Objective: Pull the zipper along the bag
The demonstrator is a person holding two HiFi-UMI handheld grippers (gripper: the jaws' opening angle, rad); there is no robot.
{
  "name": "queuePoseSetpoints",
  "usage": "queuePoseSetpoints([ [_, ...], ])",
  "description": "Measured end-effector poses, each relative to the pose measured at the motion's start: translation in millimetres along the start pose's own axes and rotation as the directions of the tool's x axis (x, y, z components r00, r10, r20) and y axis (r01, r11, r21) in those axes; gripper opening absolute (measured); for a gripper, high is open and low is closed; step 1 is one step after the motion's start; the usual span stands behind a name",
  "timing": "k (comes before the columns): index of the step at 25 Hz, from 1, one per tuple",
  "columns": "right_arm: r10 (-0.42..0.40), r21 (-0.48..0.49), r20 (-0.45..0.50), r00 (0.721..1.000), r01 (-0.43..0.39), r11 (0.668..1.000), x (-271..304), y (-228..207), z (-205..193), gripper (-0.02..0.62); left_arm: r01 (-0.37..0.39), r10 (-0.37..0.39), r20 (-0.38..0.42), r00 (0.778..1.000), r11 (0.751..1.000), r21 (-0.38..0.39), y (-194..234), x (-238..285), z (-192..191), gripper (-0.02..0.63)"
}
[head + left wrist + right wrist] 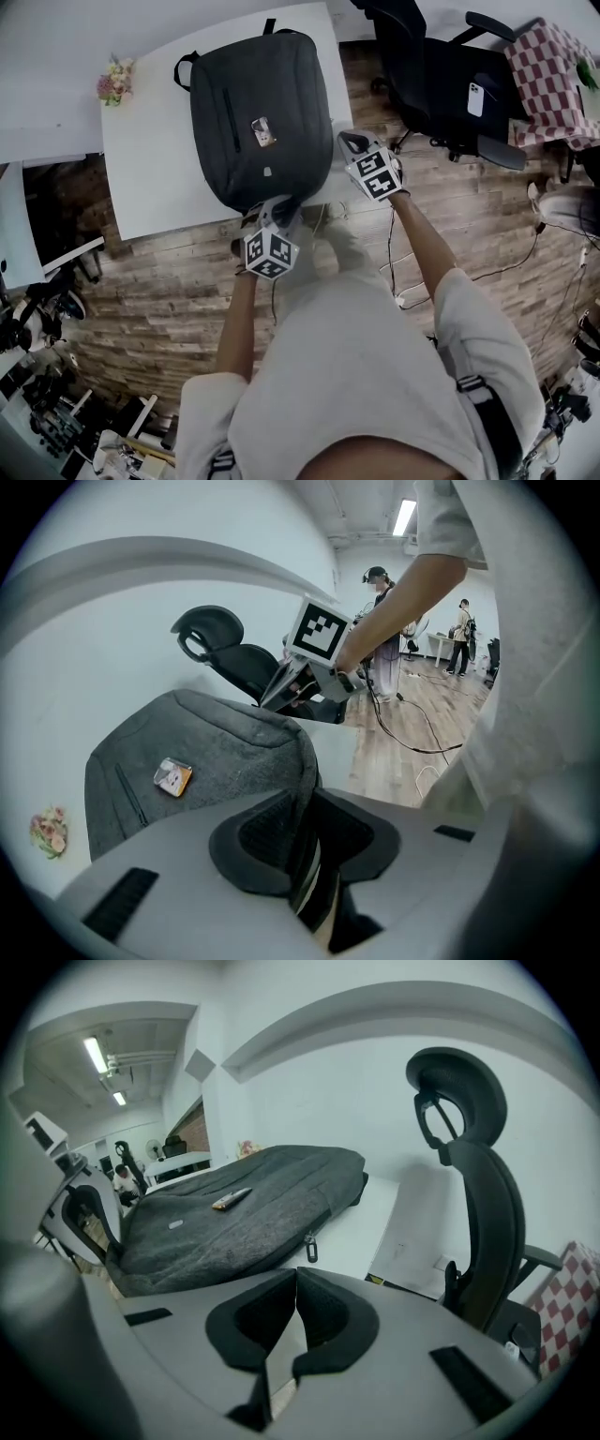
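A dark grey backpack (261, 117) lies flat on the white table (150, 169), with a small orange-edged tag (263, 131) on its front. My left gripper (277, 211) is at the bag's near bottom edge. In the left gripper view the bag's (216, 752) fabric rim runs between the pads, pinched by the left gripper (309, 817). My right gripper (349, 142) hovers at the bag's right side. In the right gripper view it (296, 1283) is shut and empty, and the zipper pull (310, 1248) hangs from the bag's (234, 1222) side seam just ahead of it.
A black office chair (441, 84) stands right of the table, close to my right gripper. A red checkered cloth (553, 75) lies beyond it. A small flower bunch (115, 80) sits at the table's left corner. Cables (403, 281) trail over the wooden floor. People (380, 621) stand far off.
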State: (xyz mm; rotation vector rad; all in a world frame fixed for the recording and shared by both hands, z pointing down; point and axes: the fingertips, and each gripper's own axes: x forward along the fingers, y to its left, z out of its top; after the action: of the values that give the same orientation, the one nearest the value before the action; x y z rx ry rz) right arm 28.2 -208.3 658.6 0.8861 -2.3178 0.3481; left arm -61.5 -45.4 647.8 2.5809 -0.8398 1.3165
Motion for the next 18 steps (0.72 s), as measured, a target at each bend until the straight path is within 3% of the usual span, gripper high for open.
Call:
queuePoseSetpoints([
  [4,0.038,-0.136,-0.047,0.998,-0.044,0.990,15.1,-6.5,1.6,0.102,0.009,-0.009,0.001,1.000,1.000,-0.010,-0.5,-0.8,0.6,0.091],
  [7,0.052,-0.241,-0.089,0.995,-0.072,0.968,22.6,-14.4,4.9,0.131,0.008,-0.008,-0.002,1.000,1.000,-0.011,-1.4,-0.5,2.2,0.091],
  [13,0.078,-0.443,-0.158,0.984,-0.141,0.885,38.2,-17.6,10.0,0.147,-0.002,0.002,-0.009,1.000,1.000,-0.005,-0.6,1.2,2.2,0.091],
  [18,0.106,-0.544,-0.217,0.970,-0.210,0.812,48.1,-14.3,10.9,0.147,-0.005,0.005,-0.011,1.000,1.000,-0.006,-0.7,1.8,1.4,0.092],
])
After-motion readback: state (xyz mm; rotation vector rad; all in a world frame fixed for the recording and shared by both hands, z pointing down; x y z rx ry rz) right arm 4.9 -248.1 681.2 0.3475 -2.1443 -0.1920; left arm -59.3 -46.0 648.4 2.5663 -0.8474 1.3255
